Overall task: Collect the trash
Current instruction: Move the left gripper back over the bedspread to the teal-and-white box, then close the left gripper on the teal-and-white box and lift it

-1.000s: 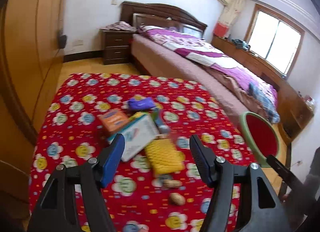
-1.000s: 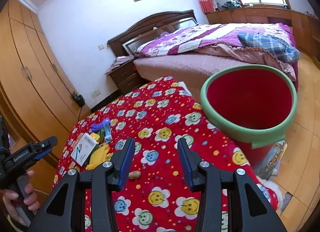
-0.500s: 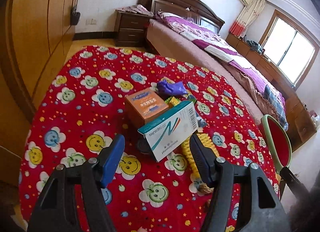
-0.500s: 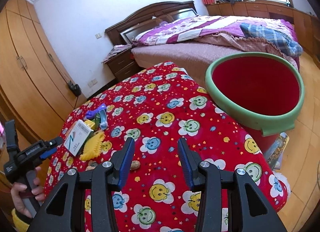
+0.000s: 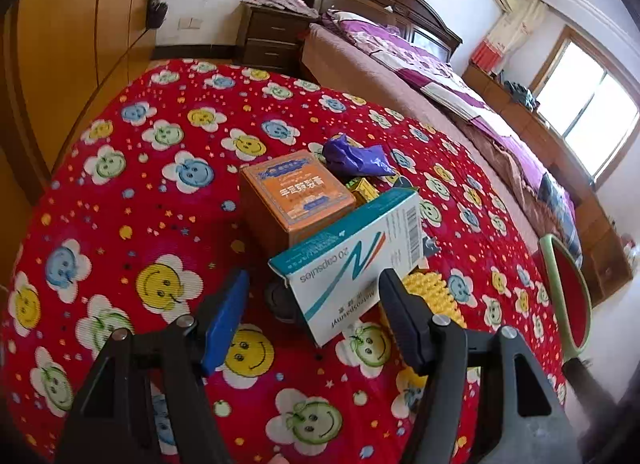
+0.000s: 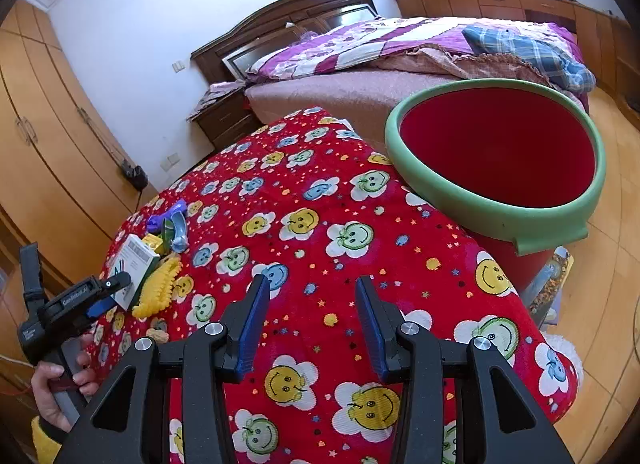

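A trash pile lies on the red smiley-flower tablecloth (image 5: 132,199): a white-and-teal capsule box (image 5: 356,264), an orange box (image 5: 296,199), a purple wrapper (image 5: 352,157) and a yellow spiky piece (image 5: 432,296). My left gripper (image 5: 312,304) is open, low over the cloth. The near end of the capsule box sits between its fingers, and the pads are not pressing. In the right wrist view my right gripper (image 6: 310,296) is open and empty over bare cloth. The left gripper (image 6: 114,296) is at the capsule box (image 6: 134,264). A red bin with a green rim (image 6: 480,207) stands at the table's right edge.
A person's hand (image 6: 60,380) holds the left gripper's handle. A small nut (image 6: 158,336) lies near the yellow piece (image 6: 158,292). A bed (image 6: 360,83), a nightstand (image 5: 272,39) and wooden wardrobes (image 5: 80,23) surround the table. The bin rim (image 5: 560,296) shows at the right.
My left gripper has come down and closer to the pile, so the capsule box now sits between its fingers. My right gripper has sunk slightly toward the cloth. Neither gripper's opening has changed.
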{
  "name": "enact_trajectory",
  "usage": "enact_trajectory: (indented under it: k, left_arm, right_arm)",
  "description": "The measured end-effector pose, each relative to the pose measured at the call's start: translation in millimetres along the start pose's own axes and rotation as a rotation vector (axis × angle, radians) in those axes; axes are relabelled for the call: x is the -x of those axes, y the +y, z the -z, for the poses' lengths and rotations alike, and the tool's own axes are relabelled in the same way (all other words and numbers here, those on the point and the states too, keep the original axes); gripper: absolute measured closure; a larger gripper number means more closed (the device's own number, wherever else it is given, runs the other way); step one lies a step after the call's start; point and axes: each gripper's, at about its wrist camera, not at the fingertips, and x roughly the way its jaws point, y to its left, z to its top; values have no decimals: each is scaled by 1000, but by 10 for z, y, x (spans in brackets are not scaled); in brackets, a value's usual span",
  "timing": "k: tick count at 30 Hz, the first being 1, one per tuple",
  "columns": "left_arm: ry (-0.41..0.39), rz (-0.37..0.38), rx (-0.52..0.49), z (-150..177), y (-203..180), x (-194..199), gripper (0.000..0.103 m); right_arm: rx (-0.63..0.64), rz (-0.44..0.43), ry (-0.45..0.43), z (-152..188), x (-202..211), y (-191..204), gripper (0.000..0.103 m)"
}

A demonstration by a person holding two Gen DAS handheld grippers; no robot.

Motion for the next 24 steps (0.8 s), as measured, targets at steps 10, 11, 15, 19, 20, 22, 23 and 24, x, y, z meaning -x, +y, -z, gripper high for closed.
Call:
enact_trajectory:
  k: [10,11,15,19,20,22,23,24]
  left_arm:
    - [6,71,13,27,-45,-65,60]
    - [3,77,2,37,-65,-60,64]
    - [8,91,-17,78,-116,-44,79]
    - [-11,118,-30,117,-149,69,85]
    - [-22,123,-34,127,-157,115,85]
    - [-45,135,-38,148,-165,223,85]
    - [-54,137,-39,152,-164,264,85]
    - [-64,138,-38,158,-163,320,85]
  right_arm:
    - [3,-11,13,12,-47,10,58]
    - [7,-13,13,15,-47,20,58]
    - [15,-18,10,12,-38,48,58]
    - [27,-27,6,12,-13,95,58]
    - [31,-29,5,7,-6,103,57]
    - [43,-34,1,0,3,153,58]
    - [50,-39,0,-3,9,183,58]
    - [55,-43,-1,-6,12,204,58]
